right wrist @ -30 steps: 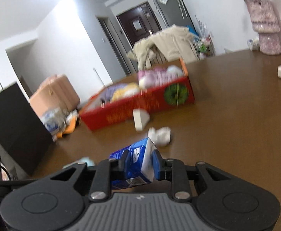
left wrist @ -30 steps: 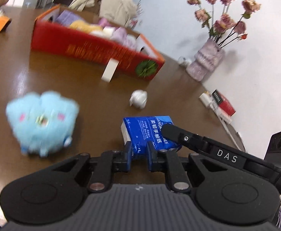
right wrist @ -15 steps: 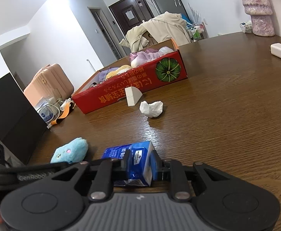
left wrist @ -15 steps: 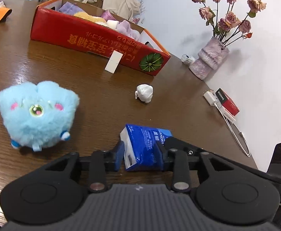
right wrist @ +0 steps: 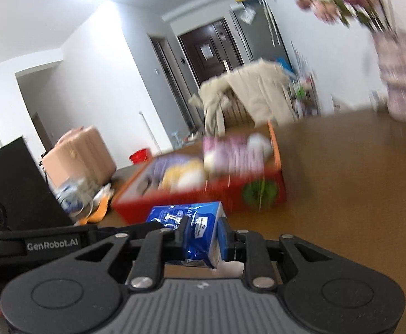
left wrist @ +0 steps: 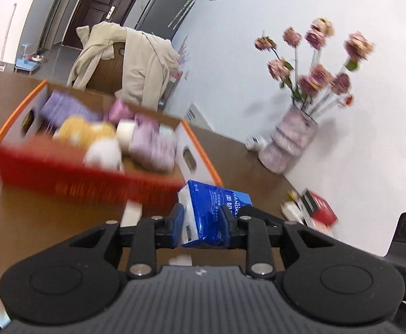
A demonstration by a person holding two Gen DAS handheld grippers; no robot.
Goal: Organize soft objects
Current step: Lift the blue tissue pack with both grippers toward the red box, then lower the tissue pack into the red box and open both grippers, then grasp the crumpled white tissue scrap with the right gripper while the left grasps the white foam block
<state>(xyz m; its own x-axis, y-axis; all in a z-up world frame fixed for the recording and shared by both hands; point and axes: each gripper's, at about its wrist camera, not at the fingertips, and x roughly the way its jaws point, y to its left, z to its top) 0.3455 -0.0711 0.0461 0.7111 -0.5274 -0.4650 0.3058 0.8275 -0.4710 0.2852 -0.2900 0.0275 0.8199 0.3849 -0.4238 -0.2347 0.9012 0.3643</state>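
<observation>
While both grippers pinch it from opposite ends, the blue tissue pack [left wrist: 215, 211] hangs above the brown table [left wrist: 36, 222], just in front of the red box [left wrist: 86, 178]. The left gripper [left wrist: 203, 226] has its fingers [left wrist: 177, 224] pressed against the white-edged end of the pack, and the right gripper [right wrist: 201, 239] clamps the other end, its fingers [right wrist: 222, 238] squeezing the wrapper so that it creases. In the right wrist view the tissue pack [right wrist: 186, 220] sits level with the near wall of the red box [right wrist: 230, 192], and the left gripper's black arm reaches in from the left edge of that view.

Inside the box lie soft things packed close together: a yellow plush toy [left wrist: 84, 130], a white plush piece [left wrist: 104, 154], lilac cloth bundles [left wrist: 153, 144] and a purple folded piece [left wrist: 61, 108] at the far end. Much of the box is blurred, so finer detail cannot be told. A small white card [left wrist: 132, 213] leans at the box's front wall, and a scrap of white paper [left wrist: 180, 260] shows on the table under the left gripper.

Farther along the table, near the wall, stands a pink vase [left wrist: 289, 142] of faded roses [left wrist: 314, 66]. A red and black carton [left wrist: 318, 211] lies near the table's right edge. Behind the box a beige coat [left wrist: 136, 64] is draped over a chair.
</observation>
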